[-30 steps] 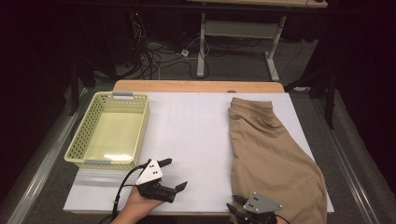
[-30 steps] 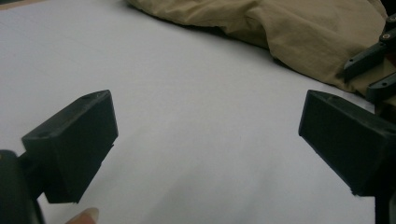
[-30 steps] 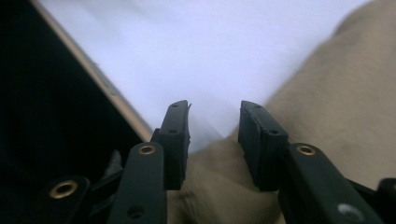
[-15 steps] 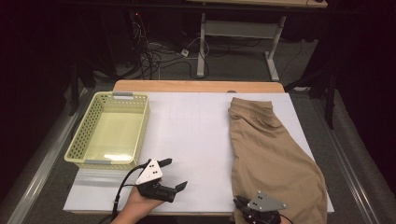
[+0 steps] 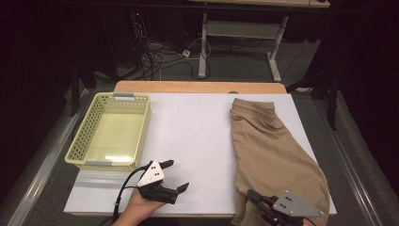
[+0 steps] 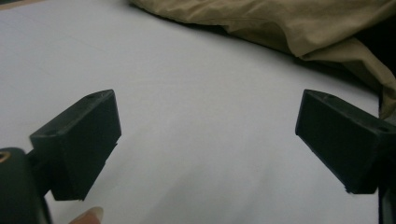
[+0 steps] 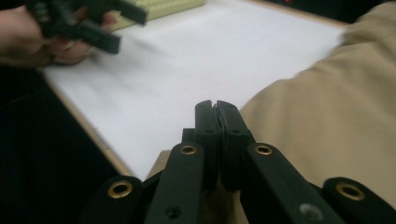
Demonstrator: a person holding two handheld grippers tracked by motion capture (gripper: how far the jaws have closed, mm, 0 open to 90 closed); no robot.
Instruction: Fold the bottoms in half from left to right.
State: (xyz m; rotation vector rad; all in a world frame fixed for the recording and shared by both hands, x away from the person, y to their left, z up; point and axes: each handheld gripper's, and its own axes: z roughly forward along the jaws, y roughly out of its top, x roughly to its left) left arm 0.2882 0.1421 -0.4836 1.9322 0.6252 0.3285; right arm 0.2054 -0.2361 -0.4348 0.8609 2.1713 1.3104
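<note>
The right gripper [image 5: 252, 196] is cut off by the near edge of the high view; its jaws have just been closing and are seen pressed together at the near hem of the tan shorts [image 5: 270, 150], though whether cloth is pinched cannot be made out. The left gripper [image 5: 175, 175] is held wide apart over bare white board [image 5: 197, 132], nothing between. Beyond it lies a yellow basket [image 5: 80, 141].

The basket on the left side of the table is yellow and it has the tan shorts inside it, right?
Not quite. The yellow basket is on the left, but nothing lies inside it. The high view shows the tan shorts spread flat on the white table at the right, apart from the basket.
</note>
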